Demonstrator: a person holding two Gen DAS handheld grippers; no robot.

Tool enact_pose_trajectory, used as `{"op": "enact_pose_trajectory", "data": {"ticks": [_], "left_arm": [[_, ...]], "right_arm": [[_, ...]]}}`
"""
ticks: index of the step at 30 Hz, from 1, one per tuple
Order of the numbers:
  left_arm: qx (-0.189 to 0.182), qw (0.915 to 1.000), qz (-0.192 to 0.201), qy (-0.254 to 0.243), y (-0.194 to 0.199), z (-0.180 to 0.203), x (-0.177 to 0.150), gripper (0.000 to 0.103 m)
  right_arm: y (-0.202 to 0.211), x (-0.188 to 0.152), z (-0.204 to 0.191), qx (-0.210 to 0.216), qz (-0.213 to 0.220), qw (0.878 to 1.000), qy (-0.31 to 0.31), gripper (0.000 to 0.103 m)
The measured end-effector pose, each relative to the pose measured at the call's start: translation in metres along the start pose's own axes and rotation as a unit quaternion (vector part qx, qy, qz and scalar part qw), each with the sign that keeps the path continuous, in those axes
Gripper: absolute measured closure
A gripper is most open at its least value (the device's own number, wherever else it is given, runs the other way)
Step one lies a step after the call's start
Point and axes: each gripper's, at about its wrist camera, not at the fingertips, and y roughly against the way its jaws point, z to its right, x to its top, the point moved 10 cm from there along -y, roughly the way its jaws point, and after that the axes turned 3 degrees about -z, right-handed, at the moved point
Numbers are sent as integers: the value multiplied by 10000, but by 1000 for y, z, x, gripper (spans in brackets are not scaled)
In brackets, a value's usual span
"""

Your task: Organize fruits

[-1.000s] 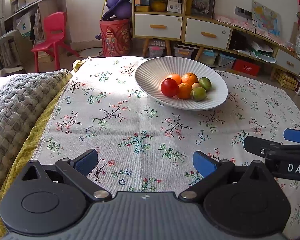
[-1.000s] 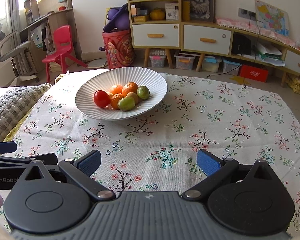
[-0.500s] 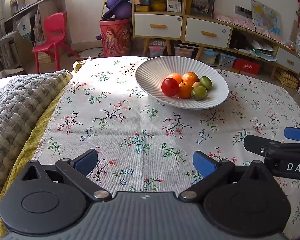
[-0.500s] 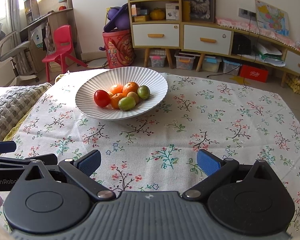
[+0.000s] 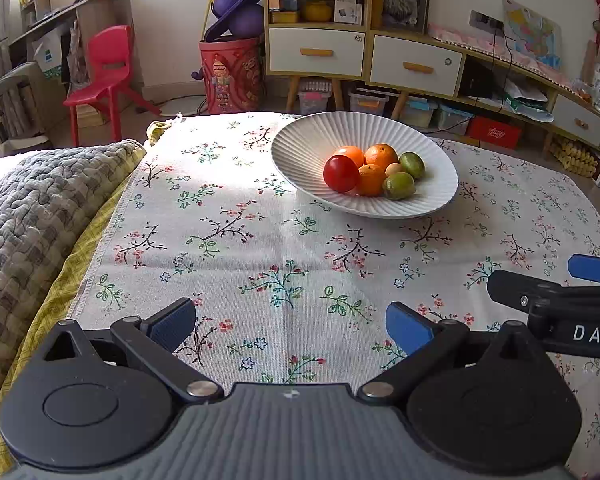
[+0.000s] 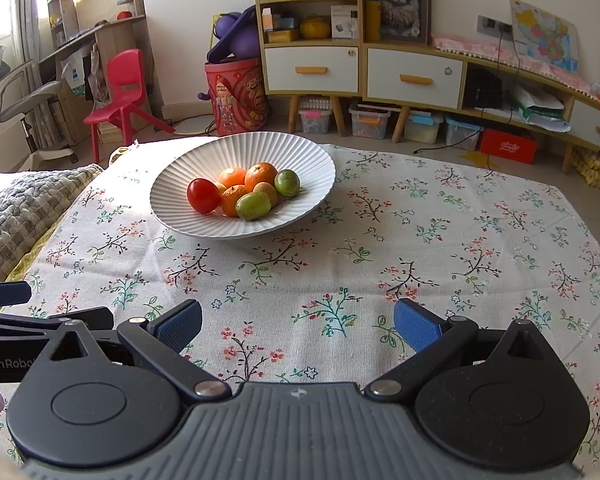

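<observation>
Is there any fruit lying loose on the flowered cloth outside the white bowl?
No, every fruit, including the red tomato and the oranges, sits inside the white bowl; the flowered cloth around it holds no fruit.

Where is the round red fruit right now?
In both wrist views the round red fruit sits in the white ribbed bowl, at the left end of the pile, touching a small orange fruit.

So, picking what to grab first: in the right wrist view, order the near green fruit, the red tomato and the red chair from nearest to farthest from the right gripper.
1. Green fruit, bowl's front.
2. Red tomato, bowl's left, slightly farther.
3. Red chair, on the floor beyond the table.

Measured from the right gripper.
</observation>
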Motion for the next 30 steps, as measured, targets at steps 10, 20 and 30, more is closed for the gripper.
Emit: {"op": "enact_pose_trajectory", "data": {"ticks": [10,20,30], "left_arm": [[1,10000,2,-2,0,0,0,11],[23,10000,-8,-14,0,1,0,11],[-11,10000,-53,-23,0,0,-2,11]], "right_arm": [[0,0,0,-1,-1,10000,-1,1],[0,0,0,-2,-6,10000,3,1],[0,0,0,1,-7,10000,1,1]]}}
